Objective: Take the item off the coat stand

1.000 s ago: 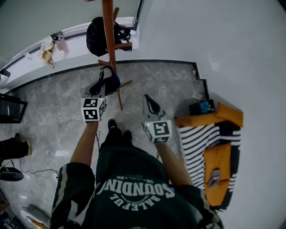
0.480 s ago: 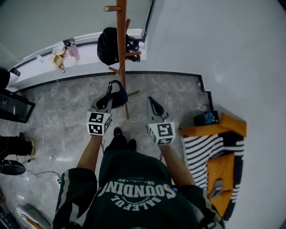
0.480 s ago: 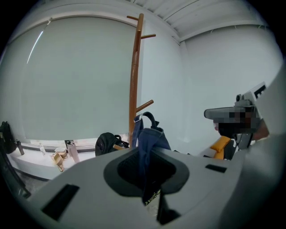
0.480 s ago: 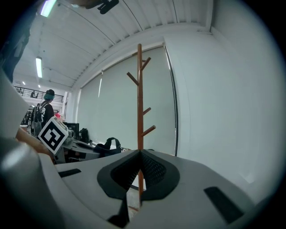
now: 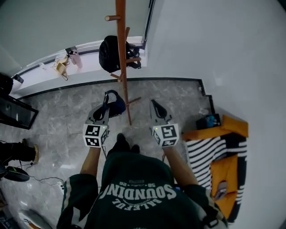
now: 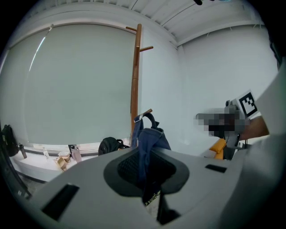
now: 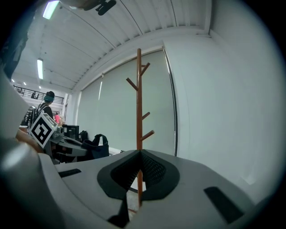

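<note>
L gripper (image 5: 106, 95) clamped on dark blue fabric bag (image 5: 116, 107); R gripper (image 5: 154, 104) closed, empty. Lift-off looks done, bag clear of brown wooden coat stand (image 5: 121, 53). Next: carry it away, set down.

You work in bright, even, soft light. In the right gripper view two ceiling strip lights (image 7: 50, 9) glow at the upper left, slightly blown out. In the left gripper view a pale blind (image 6: 80, 89) makes a flat, bright backdrop, and the dark blue bag (image 6: 151, 142) shows little detail against it. Shadows on the marble floor (image 5: 58, 112) are faint, and it carries a dull sheen. All three views bulge like a fisheye, with black corners in both gripper views. The left gripper (image 6: 145, 179) and right gripper (image 7: 139, 179), close to their lenses, look soft; the distance is sharper.
</note>
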Available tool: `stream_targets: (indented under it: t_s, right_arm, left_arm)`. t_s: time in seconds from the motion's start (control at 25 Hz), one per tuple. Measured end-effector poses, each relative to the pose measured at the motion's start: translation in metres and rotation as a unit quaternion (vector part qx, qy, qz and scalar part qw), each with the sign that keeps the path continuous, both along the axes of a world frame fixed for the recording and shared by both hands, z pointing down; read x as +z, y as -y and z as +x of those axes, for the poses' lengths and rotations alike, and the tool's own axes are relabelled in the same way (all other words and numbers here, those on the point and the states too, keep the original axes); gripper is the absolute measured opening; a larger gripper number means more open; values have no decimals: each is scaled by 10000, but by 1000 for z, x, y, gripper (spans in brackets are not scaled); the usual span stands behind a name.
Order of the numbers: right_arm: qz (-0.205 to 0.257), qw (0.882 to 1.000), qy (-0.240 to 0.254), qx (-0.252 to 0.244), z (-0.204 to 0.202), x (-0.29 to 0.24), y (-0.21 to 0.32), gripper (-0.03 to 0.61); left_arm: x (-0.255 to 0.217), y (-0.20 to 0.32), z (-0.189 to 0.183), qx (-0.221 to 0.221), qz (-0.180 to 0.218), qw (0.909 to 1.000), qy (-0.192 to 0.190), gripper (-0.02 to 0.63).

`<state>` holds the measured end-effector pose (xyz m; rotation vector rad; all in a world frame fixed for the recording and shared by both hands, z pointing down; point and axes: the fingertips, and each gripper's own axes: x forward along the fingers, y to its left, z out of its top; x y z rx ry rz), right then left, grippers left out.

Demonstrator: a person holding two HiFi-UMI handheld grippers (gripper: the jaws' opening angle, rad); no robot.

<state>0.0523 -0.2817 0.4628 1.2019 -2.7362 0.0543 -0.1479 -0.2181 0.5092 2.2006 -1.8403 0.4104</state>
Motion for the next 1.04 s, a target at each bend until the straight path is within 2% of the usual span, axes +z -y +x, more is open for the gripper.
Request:
stream_targets:
  t_s: [0.8,1.04]
  right_arm:
    - [-104,9999,-28,-55,-1,3,-2,-2]
    - [-121,9999,-27,-67,-2,5,-2,-2]
  left_arm:
    - [-7,-4,3,218,20,9997,95,28]
    - [-5,-3,9,242,-79,9997,-32,28]
